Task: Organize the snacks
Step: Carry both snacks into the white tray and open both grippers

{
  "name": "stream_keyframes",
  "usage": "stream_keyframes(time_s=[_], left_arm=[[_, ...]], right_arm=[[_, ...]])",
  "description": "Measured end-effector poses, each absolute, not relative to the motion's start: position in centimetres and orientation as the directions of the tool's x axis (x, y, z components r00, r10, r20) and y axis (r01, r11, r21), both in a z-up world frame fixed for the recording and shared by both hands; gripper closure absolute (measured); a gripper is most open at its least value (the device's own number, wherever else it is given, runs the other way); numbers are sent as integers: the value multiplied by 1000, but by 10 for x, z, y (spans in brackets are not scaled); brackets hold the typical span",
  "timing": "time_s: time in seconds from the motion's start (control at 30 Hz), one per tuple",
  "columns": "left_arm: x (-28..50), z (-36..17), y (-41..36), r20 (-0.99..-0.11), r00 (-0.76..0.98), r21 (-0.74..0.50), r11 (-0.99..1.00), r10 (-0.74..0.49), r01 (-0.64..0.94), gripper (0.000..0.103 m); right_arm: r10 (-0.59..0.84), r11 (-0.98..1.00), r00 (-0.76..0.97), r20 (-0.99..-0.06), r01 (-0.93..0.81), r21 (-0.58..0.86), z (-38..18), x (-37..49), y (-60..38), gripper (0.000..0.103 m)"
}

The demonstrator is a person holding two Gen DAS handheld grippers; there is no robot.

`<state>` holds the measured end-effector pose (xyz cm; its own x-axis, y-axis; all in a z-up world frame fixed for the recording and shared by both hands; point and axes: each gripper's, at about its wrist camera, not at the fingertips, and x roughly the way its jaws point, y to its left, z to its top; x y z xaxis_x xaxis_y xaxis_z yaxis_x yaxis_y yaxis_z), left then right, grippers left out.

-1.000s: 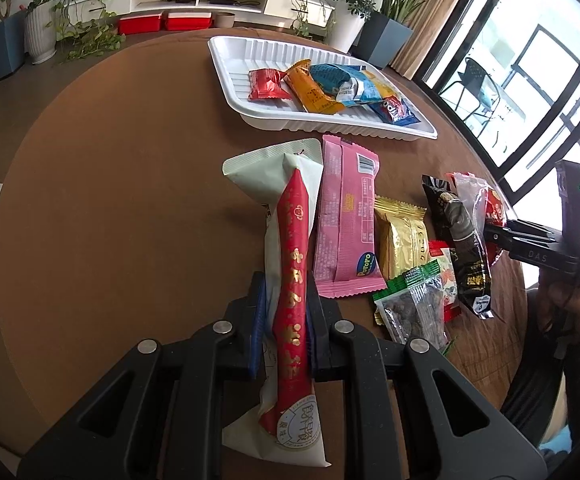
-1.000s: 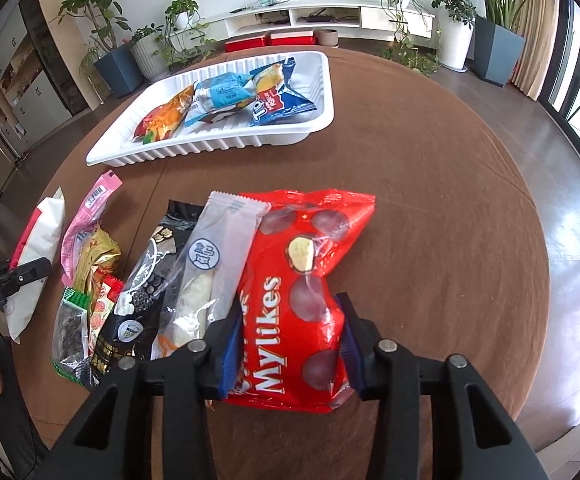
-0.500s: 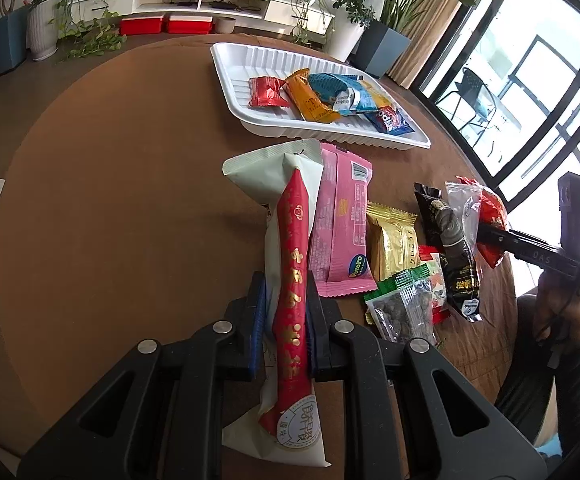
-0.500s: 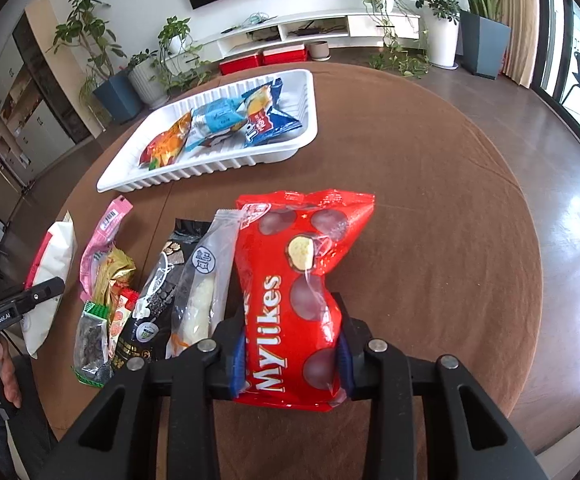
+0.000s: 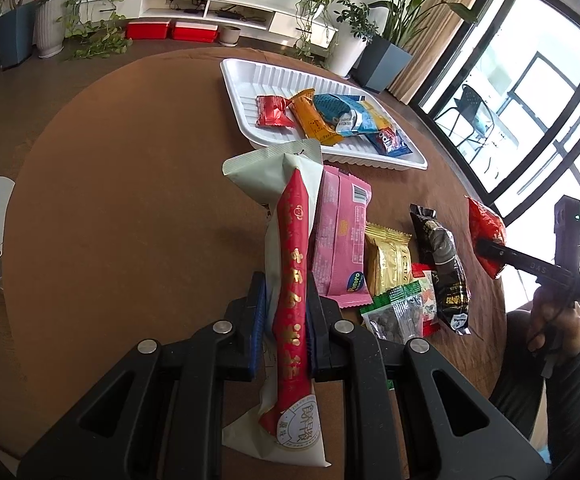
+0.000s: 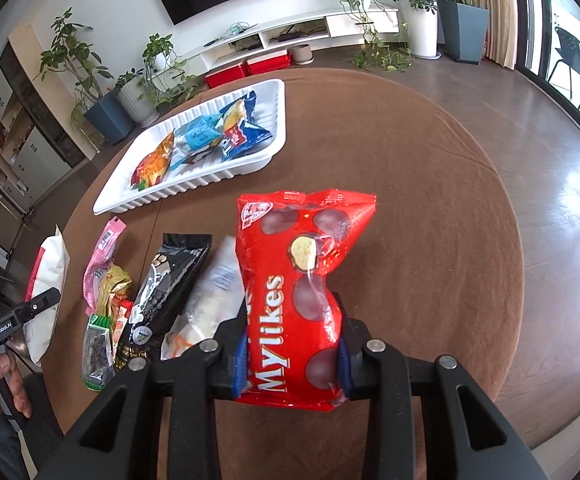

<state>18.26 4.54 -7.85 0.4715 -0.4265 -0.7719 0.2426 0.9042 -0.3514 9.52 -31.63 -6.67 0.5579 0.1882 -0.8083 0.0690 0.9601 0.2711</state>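
Left wrist: left tool [image 5: 286, 312] grips the white pack [image 5: 290, 240]; right tool [image 6: 292, 350] grips the Mylikes bag [image 6: 298, 280], both likely bound for the tray [image 5: 242, 92].

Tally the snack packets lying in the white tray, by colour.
red packet: 1
orange packet: 1
light blue packet: 1
yellow and blue packet: 1
dark blue packet: 1
Total: 5

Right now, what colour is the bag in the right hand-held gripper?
Red, with dark brown circles and white Mylikes lettering; clearest in the right wrist view.
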Motion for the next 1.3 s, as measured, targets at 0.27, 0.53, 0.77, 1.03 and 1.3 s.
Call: stream_keyframes(time_s=[0.27,0.53,0.77,1.03,1.3], left_arm=[[189,-69,58,-755,500,-361,906,-424,222,88],[215,-34,63,-726,551,-335,911,-411,239,88],[267,6,47,-695,581,-319,906,-424,279,88],[342,10,18,-707,555,-341,899,-439,277,88],[389,-32,-3,-751,493,-362,899,-438,247,88]], right_arm=[[156,946,589,-793,142,292,-57,99,-348,67],[102,935,650,-753,196,297,-20,125,-380,67],[182,959,721,-668,19,283,39,179,-330,67],[313,947,669,-674,-164,277,59,258,-245,67],[361,932,546,-756,-183,313,13,317,-195,67]])
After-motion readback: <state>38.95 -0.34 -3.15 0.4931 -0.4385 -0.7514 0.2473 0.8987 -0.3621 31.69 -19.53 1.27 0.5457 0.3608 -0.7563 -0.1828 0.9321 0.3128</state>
